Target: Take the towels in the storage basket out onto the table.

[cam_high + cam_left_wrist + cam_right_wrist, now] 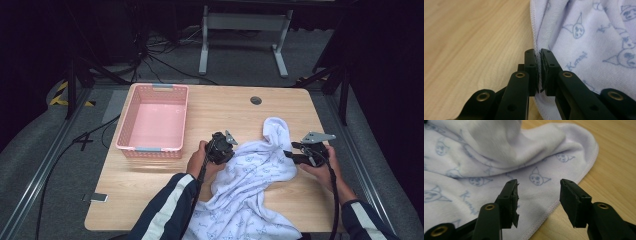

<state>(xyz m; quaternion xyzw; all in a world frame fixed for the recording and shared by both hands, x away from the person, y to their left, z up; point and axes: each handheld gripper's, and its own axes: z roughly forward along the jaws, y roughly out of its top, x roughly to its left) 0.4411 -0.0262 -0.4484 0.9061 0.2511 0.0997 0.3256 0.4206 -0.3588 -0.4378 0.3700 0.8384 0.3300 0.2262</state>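
A white towel (250, 175) printed with small blue cat faces lies crumpled on the wooden table (225, 107), and part of it hangs over the near edge. My left gripper (236, 150) is at the towel's left side. In the left gripper view its jaws (539, 53) are shut on the hemmed edge of the towel (586, 37). My right gripper (292, 156) is at the towel's right side. In the right gripper view it (539, 185) stands open just above the towel's (486, 152) rounded hem, with a wide gap between its pads and no cloth pinched.
A pink plastic basket (151, 148) stands at the table's left, with nothing in it. A round cable hole (256, 100) sits near the far edge. Bare wood (474, 37) lies left of the towel, and more bare wood (614, 157) lies beyond its hem.
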